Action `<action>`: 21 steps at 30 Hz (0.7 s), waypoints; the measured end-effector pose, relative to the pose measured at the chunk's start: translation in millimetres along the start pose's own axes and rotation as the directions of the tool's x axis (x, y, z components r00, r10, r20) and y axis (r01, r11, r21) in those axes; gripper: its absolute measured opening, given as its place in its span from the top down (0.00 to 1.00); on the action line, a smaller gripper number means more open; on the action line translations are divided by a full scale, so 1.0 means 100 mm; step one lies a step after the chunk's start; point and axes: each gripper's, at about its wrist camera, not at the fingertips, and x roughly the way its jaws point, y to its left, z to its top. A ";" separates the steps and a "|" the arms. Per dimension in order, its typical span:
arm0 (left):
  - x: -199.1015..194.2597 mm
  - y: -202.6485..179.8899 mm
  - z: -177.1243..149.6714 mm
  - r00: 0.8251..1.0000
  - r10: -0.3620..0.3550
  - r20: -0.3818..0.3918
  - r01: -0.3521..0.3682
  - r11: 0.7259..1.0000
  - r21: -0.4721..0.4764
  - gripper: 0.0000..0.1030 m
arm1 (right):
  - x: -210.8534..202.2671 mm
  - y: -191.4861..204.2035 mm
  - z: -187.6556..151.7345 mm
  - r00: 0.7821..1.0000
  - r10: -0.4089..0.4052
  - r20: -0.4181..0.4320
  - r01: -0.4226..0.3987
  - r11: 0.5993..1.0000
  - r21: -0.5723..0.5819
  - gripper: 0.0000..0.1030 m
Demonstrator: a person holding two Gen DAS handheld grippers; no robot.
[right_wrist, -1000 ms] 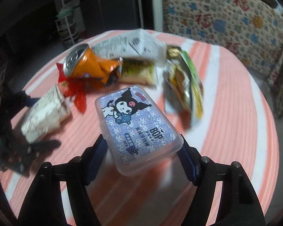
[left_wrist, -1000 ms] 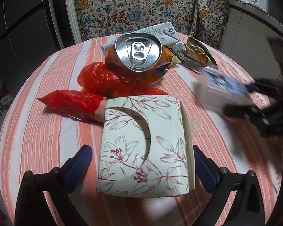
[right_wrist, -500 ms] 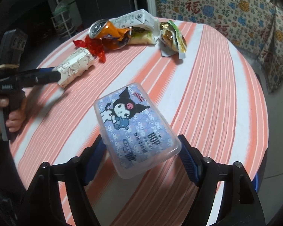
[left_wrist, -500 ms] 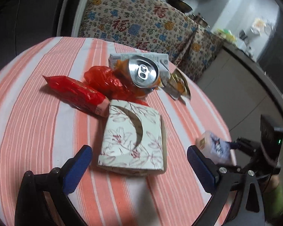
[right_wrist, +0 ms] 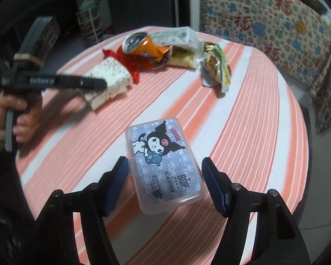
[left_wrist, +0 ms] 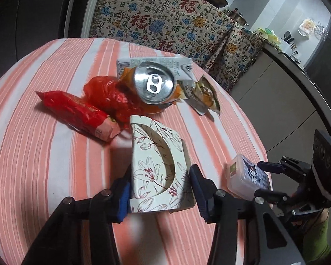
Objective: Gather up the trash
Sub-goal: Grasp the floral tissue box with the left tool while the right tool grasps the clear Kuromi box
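Left wrist view: my left tongs have just closed and now clench the tissue box, at 6 o'clock from the can. Right tongs flank the case near the desk edge; I can't tell whether they grip it.

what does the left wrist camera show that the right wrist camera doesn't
Only the left wrist view: the long red snack packet lying left of the pile, and a kitchen counter with utensils behind.

Only the right wrist view: the printed lid of the clear plastic box lying between the right gripper's fingers, and the hand holding the left gripper.

Both: the striped table, floral tissue box, orange can, milk carton, red plastic bag and crumpled wrapper. The left gripper's jaws have just been closing on the tissue box.
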 end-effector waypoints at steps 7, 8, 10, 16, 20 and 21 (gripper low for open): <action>0.00 -0.45 -0.13 1.000 0.024 0.004 -0.024 0.997 0.072 0.53 | -0.06 -0.23 -0.04 0.999 -0.044 0.007 0.043 0.993 0.110 0.36; 0.01 -0.52 -0.15 1.000 0.024 0.001 -0.024 0.996 0.083 0.53 | -0.06 -0.24 -0.05 0.999 -0.046 0.003 0.046 0.993 0.110 0.36; 0.05 -0.66 -0.17 0.999 0.044 -0.007 -0.043 0.992 0.120 0.53 | -0.07 -0.23 -0.07 0.998 -0.059 -0.005 0.060 0.994 0.091 0.36; 0.16 -0.87 -0.26 0.995 0.099 -0.027 -0.093 0.978 0.185 0.53 | -0.05 -0.19 -0.13 0.997 -0.072 0.005 0.071 0.996 0.057 0.35; 0.19 -0.94 -0.28 0.994 0.106 -0.029 -0.099 0.977 0.187 0.53 | 0.00 -0.21 -0.13 0.998 -0.070 -0.004 0.070 0.995 0.070 0.35; 0.19 -0.95 -0.29 0.994 0.102 -0.028 -0.095 0.978 0.184 0.53 | -0.04 -0.24 -0.12 0.997 -0.073 0.001 0.072 0.993 0.094 0.36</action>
